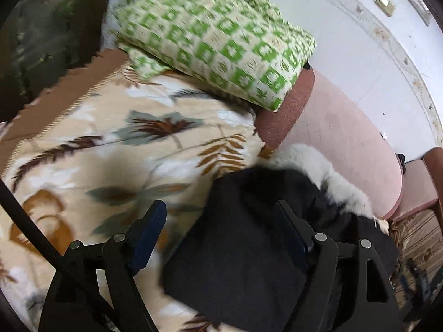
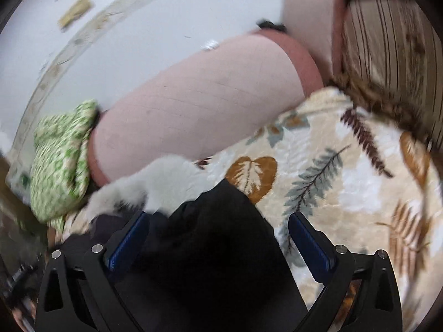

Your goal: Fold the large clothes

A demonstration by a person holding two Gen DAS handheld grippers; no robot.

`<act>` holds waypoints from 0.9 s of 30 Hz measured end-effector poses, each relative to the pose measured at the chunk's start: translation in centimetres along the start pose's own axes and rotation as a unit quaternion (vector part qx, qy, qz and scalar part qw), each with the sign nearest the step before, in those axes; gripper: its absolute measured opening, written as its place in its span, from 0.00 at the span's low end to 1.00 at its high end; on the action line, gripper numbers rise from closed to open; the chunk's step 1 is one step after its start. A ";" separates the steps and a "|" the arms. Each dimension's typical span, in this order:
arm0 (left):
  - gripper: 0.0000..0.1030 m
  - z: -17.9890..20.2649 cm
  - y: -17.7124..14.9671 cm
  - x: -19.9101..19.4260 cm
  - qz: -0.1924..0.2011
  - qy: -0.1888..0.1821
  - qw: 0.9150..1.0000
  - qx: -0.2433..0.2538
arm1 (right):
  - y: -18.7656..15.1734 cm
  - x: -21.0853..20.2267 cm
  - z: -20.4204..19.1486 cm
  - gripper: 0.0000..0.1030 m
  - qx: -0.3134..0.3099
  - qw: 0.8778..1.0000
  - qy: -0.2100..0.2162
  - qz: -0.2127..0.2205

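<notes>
A black garment (image 1: 249, 249) with a white fur trim (image 1: 326, 174) lies folded on a cream leaf-patterned blanket (image 1: 110, 152). My left gripper (image 1: 221, 215) is open above the garment's left part; its jaws stand wide apart and hold nothing. In the right wrist view the black garment (image 2: 210, 249) lies between and under the jaws, with the fur trim (image 2: 155, 182) at its far left. My right gripper (image 2: 218, 227) is open over it and empty.
A green-and-white patterned pillow (image 1: 221, 36) lies at the blanket's far end, also in the right wrist view (image 2: 61, 160). A pink padded backrest (image 1: 346, 144) borders the bed; it shows in the right wrist view (image 2: 199, 105). A striped cushion (image 2: 387, 41) lies at the right.
</notes>
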State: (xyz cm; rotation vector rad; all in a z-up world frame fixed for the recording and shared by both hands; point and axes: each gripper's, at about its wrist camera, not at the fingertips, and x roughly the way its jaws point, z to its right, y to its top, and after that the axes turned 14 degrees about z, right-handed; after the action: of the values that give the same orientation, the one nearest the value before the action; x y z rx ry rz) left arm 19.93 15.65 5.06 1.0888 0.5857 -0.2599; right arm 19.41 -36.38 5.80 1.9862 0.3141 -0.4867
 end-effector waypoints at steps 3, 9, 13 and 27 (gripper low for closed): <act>0.76 -1.7 -2.6 -3.7 0.027 0.037 0.999 0.002 | -1.6 -3.4 -3.4 0.74 -0.040 0.998 0.056 -0.009; 0.77 -3.0 -7.9 -5.6 0.030 0.006 1.000 0.006 | -7.4 -3.5 -11.5 0.52 -0.114 0.979 0.151 -0.073; 0.77 -2.5 -9.3 -5.7 0.065 0.025 0.995 0.069 | -9.4 3.1 -15.8 0.54 -0.185 0.977 0.078 -0.076; 0.77 -5.0 -8.6 -2.9 0.002 0.015 1.000 0.025 | -9.7 18.5 -16.1 0.87 -0.196 0.976 -0.081 -0.042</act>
State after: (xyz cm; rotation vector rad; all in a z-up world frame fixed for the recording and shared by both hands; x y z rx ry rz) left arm 11.87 15.95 -1.42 1.1445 0.6058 -0.2567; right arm 34.92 -17.55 -4.13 1.5464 0.3627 -0.5877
